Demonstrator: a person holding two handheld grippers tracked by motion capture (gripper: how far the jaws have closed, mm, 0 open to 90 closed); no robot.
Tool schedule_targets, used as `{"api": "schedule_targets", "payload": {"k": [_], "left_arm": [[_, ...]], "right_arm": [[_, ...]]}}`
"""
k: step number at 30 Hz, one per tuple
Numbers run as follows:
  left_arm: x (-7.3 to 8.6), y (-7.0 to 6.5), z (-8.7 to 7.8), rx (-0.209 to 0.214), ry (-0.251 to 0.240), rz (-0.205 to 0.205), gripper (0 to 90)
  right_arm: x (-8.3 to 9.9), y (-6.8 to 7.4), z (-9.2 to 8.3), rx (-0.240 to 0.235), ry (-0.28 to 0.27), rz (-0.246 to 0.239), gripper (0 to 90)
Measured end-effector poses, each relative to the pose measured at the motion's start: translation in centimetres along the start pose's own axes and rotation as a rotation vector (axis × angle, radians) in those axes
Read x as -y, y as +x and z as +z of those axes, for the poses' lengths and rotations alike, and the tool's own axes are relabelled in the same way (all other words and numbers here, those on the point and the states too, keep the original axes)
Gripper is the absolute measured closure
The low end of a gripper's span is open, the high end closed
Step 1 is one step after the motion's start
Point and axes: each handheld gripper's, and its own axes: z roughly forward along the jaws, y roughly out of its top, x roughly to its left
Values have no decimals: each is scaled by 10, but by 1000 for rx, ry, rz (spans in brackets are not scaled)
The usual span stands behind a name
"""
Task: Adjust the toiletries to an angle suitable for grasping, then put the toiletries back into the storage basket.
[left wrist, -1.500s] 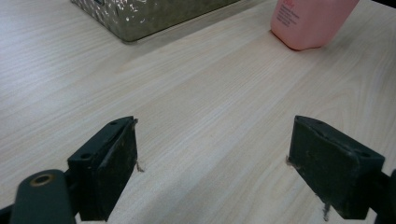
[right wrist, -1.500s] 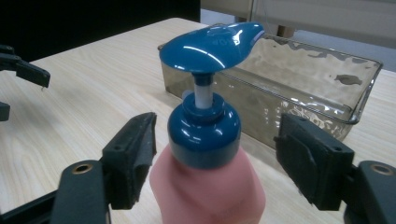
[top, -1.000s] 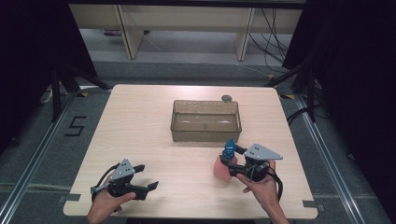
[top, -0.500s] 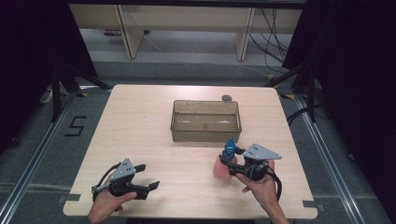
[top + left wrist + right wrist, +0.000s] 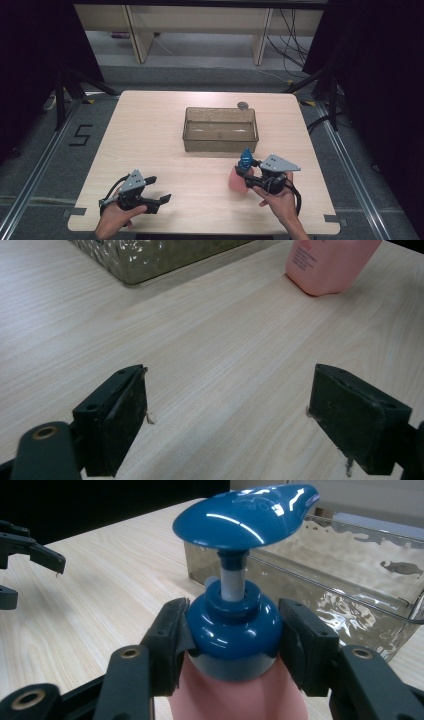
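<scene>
- My right gripper [image 5: 233,645] has just been closing, and its jaws now press both sides of the glossy blue collar of the pink plastic pump bottle [image 5: 238,180], which stands upright on the pale wooden table [image 5: 165,125].
- I'd keep the squeeze level on the collar, below the blue pump head [image 5: 245,515]; a tilted pull could make the rounded cap slip out.
- My left gripper [image 5: 230,420] rests released over bare tabletop, well apart from the bottle.
- The clear rectangular plastic bin [image 5: 220,129] sits just beyond the bottle; I'd lift straight up first to clear its near wall.
- The table's near edge is close behind my hands, so open room lies forward and toward the middle.
</scene>
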Motion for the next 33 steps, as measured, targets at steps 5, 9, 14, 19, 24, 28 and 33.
{"api": "schedule_targets", "payload": {"k": [5,9,14,19,24,28,33], "left_arm": [[0,0,0,-1,-11,-6,151],[-1,0,-2,-12,12,3,152],[-1,0,-2,-2,-1,7,153],[-1,0,-2,0,3,12,153],[1,1,-3,-3,4,13,153],[1,0,-6,-15,1,15,153],[0,0,-5,-13,0,17,154]], "right_arm": [[0,-1,-1,12,-5,-22,506],[-3,5,-2,34,-1,-33,532],[-4,7,0,45,-6,-34,534],[-5,8,0,55,4,-28,535],[-8,6,-1,53,-3,-7,535],[-13,5,-5,80,-19,-37,535],[-14,4,-5,84,-10,-17,535]]}}
